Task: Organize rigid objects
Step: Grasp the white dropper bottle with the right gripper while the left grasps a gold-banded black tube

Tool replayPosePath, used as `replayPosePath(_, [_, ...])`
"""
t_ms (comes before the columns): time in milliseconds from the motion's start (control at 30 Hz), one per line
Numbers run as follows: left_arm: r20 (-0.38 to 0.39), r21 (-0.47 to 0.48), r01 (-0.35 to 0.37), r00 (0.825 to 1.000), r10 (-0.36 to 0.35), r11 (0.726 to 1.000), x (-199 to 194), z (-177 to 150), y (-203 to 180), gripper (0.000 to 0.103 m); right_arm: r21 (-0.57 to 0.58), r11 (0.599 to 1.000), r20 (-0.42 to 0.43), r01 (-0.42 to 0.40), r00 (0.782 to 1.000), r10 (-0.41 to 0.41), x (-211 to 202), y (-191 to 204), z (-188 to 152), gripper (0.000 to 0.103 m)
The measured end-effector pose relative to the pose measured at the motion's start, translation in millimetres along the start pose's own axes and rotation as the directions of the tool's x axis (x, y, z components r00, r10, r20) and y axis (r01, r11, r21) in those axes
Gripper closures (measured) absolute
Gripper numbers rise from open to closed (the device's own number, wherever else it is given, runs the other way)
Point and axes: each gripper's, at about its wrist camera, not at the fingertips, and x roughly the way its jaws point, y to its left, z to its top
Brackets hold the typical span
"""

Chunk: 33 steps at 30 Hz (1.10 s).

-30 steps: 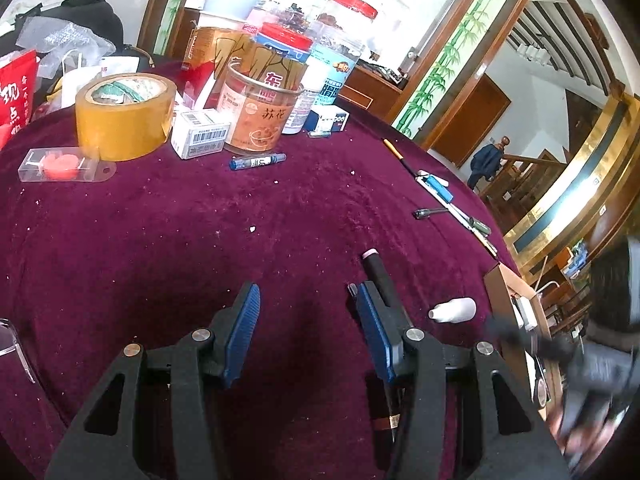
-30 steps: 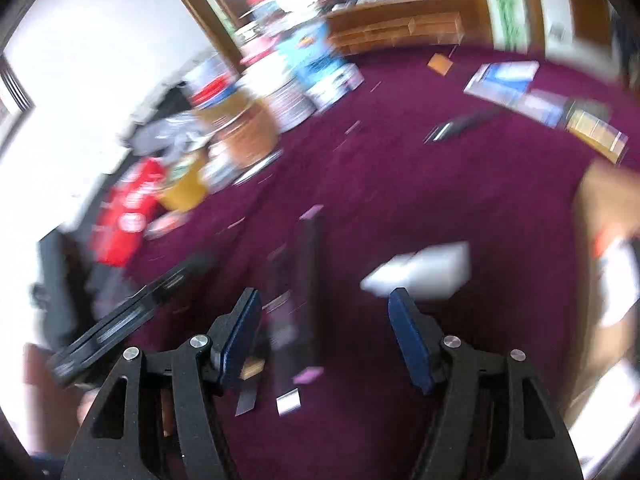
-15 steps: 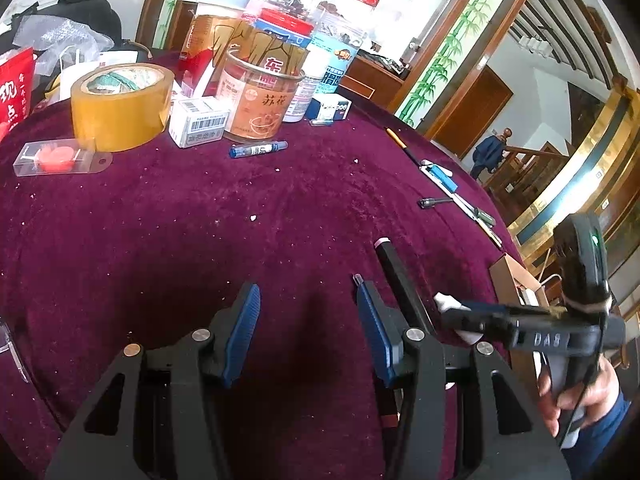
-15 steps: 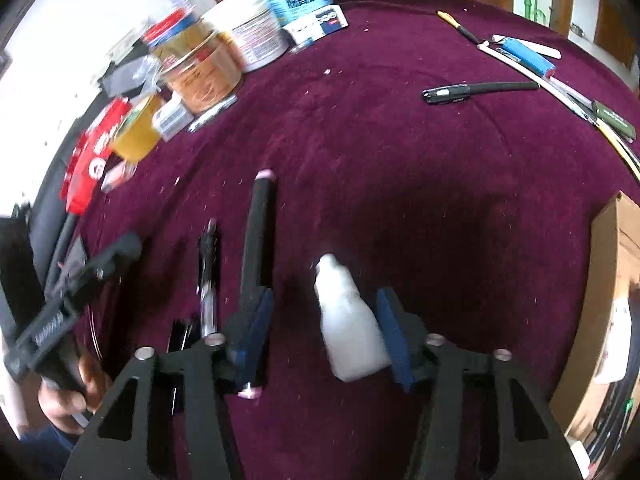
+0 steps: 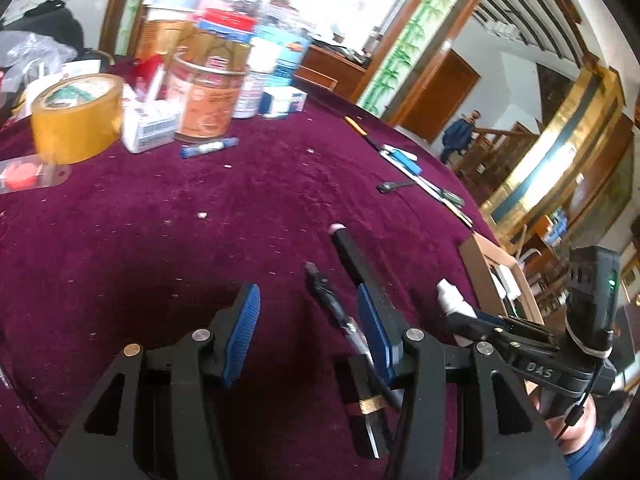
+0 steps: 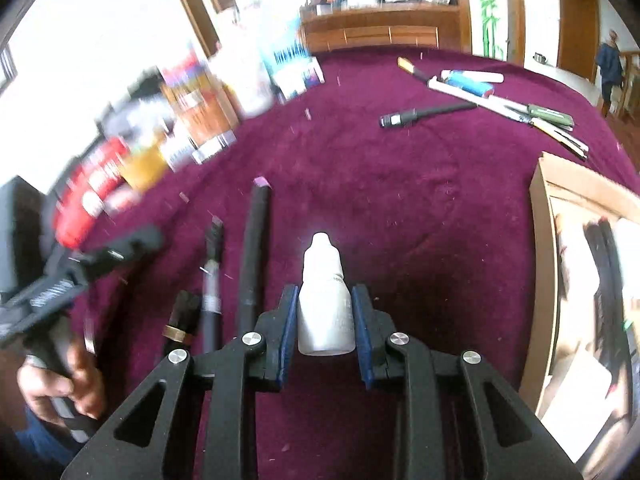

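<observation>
A small white dropper bottle [image 6: 326, 312] lies on the purple tablecloth [image 6: 400, 200], nozzle pointing away. My right gripper [image 6: 325, 300] has its jaws closing around the bottle's body, and both blue pads touch its sides. The left wrist view shows the same bottle [image 5: 448, 296] at the tips of that gripper [image 5: 466, 320]. My left gripper [image 5: 308, 316] stands open low over the cloth. A dark pen [image 5: 328, 300] lies between its fingers near the right pad, untouched. A long black stick with a pink tip [image 5: 352, 256] lies just beside it.
An open cardboard box [image 6: 544, 240] sits at the right table edge. Pens, a lighter and a black tool [image 6: 424, 114] lie at the far right. Jars, boxes and a tape roll [image 5: 76, 116] crowd the far left. A person's hand [image 6: 60, 380] holds the left gripper.
My right gripper came down over the white bottle and its jaws narrowed from wide apart until the pads met the bottle. The left gripper shifted slightly, so the pen now lies between its fingers.
</observation>
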Motion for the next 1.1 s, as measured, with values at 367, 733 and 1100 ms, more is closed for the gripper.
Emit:
replayPosePath(367, [-0.184, 0.165, 0.008, 0.983, 0.023, 0.986, -21.3, -28.9, -47.9, 0.058, -0.007, 0.989, 0.146, -0.145, 0.979, 0.144, -39.4, 6.5, 6.0, 0.080])
replayPosePath(733, [-0.243, 0.236, -0.091, 0.958, 0.150, 0.967, 18.7, -45.8, -61.8, 0.081, 0.004, 0.983, 0.191, -0.184, 0.965, 0.180, -56.2, 5.1, 7.1, 0.080])
replayPosePath(1100, [-0.174, 0.267, -0.086, 0.975, 0.135, 0.960, -1.2, -48.0, -55.7, 0.088, 0.013, 0.979, 0.177, -0.202, 0.964, 0.196, -51.5, 2.9, 7.7, 0.080])
